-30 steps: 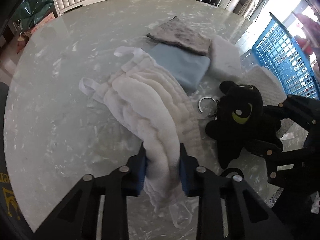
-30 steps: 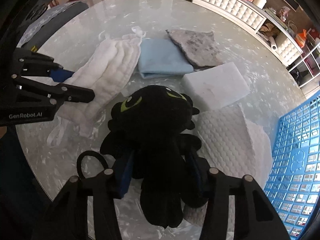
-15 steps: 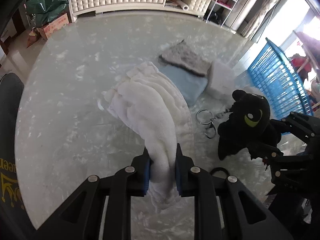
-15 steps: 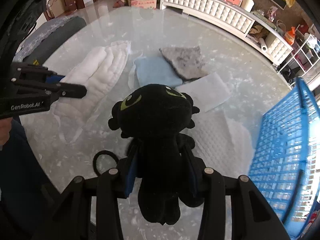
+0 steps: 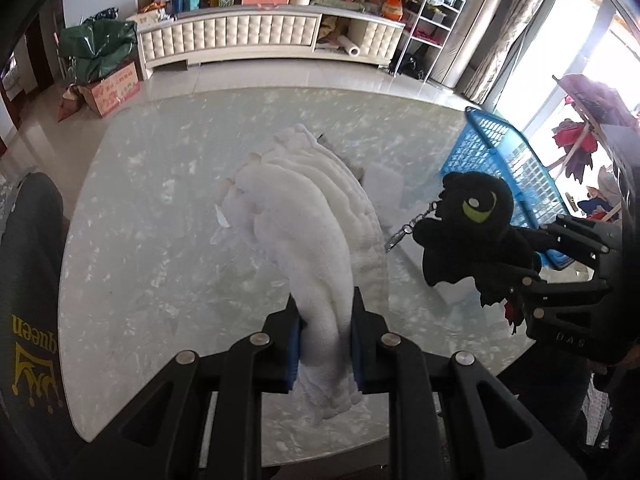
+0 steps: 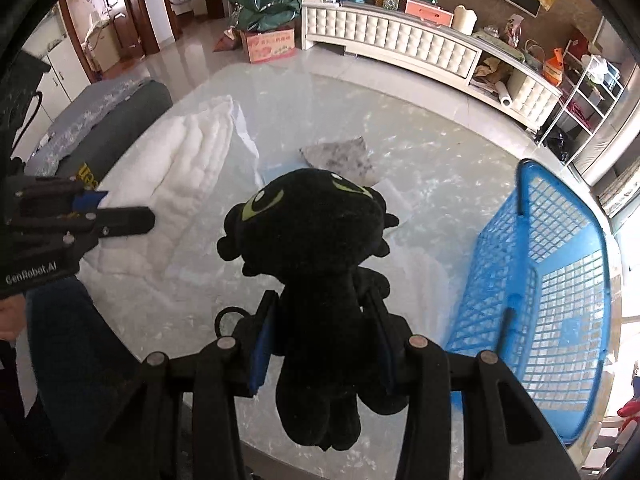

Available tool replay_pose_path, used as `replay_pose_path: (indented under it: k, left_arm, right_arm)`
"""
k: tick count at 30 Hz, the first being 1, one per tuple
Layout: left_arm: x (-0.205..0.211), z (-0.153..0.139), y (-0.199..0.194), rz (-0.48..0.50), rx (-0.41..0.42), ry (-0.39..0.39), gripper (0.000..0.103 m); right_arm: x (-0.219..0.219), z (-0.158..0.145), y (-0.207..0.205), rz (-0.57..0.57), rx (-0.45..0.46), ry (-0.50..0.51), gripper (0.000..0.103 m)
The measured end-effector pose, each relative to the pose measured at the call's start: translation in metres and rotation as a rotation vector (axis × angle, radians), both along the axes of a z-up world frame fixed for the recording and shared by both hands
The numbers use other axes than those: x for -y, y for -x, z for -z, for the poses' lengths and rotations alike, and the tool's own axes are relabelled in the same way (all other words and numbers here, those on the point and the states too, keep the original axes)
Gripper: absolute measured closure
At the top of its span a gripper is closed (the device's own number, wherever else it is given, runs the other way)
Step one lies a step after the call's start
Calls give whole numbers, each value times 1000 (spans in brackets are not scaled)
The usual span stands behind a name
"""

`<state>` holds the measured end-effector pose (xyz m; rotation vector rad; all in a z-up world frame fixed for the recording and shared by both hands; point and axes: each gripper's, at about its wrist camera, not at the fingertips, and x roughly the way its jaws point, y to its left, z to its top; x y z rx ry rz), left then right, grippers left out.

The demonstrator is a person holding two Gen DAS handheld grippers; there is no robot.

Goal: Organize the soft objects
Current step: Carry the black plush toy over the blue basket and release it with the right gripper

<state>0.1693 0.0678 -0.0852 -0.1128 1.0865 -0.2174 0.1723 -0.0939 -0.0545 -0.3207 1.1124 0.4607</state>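
Observation:
My left gripper is shut on a white fluffy towel and holds it well above the table; the towel also shows in the right wrist view. My right gripper is shut on a black plush dragon with green eyes, lifted off the table, its keychain dangling. The blue plastic basket stands at the table's right edge, just right of the plush. A grey cloth, a blue cloth and white pads lie on the table, partly hidden.
The round marbled glass table lies below both grippers. A black hair tie lies near its front edge. A dark chair back stands at the left. A white cabinet and shelves are far behind.
Both grippers have risen well above the table, carrying the towel and the plush dragon up with them. The towel has come off the table and now hangs.

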Motion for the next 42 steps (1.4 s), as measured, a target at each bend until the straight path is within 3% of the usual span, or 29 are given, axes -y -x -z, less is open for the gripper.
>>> replay_pose_path:
  k: [12,22,30,36,42]
  left_arm:
    - [36,-36,11,55,61,-9,84]
    - [56,-47,8,85,102,-1,84]
    - [66,-41,7,102,78,-4,84]
    - [67,-34,2,103,52,-8,84]
    - [69,-24,-4,98,22,-19,84]
  right_arm:
    - [44,-53,-7,-37,92,-8,62]
    - [103,-62,-28,1,157,56,61]
    - [143,-18,-51,44,79,108,61]
    - [144,35,-51,-44,-15,177,61]
    - [137,70,-49,-146,-82,236,61]
